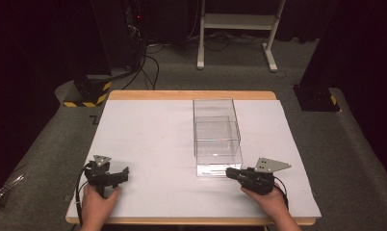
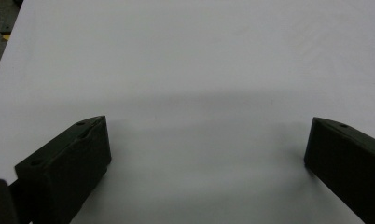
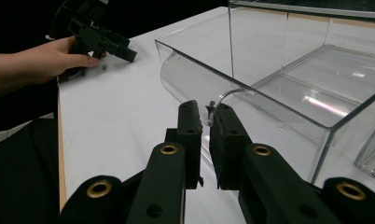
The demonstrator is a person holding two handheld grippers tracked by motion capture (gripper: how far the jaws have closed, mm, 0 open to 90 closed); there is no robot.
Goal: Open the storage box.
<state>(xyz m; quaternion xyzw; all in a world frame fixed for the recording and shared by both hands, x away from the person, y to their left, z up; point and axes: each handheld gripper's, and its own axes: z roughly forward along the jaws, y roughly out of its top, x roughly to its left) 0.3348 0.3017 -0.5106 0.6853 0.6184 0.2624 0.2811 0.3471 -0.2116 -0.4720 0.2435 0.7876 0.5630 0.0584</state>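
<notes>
Looks barely begun: right gripper [image 3: 205, 114] nearly clenched at front handle [image 3: 225, 95] of clear box [image 1: 216, 126], grip unconfirmed, box empty; left gripper [image 1: 115, 174] released, idle over table [image 1: 148, 144].

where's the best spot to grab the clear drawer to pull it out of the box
Probably by the curved front lip of the clear drawer, coming from the person's side of the table. That lip juts out past the clear box at the open near end, thin enough to pinch. The right gripper is already there, its fingers nearly together on the edge.

A lab-like recording room: dark curtained walls, floor cables [image 1: 148, 62], a white equipment stand [image 1: 237, 21], hazard-striped base [image 1: 88, 91].
</notes>
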